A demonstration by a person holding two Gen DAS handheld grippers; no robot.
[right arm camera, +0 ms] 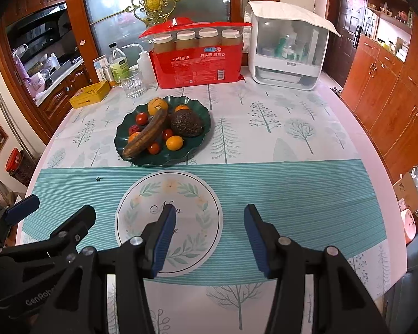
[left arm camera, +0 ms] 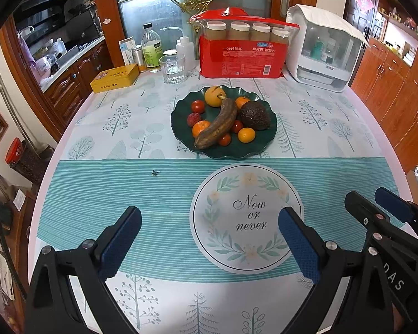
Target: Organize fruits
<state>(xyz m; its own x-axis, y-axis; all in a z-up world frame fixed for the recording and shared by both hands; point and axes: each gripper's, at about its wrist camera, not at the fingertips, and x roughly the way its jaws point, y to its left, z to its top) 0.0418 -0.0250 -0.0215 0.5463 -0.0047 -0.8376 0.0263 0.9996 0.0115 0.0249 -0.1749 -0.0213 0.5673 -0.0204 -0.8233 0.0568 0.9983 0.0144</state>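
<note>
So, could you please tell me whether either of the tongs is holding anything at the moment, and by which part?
Nothing is held. The left tongs and right tongs both stand open over the tablecloth, short of the fruit plate.

A dark green scalloped plate (left arm camera: 264, 144) carries a brown-black banana (left arm camera: 218, 123), a dark avocado (left arm camera: 255, 115), orange citrus and red tomatoes. The worktop cloth (left arm camera: 97, 128) is white with pale teal trees, crossed nearer by a teal striped band (left arm camera: 111, 194). Far off stands a red package (left arm camera: 242, 61).
</note>
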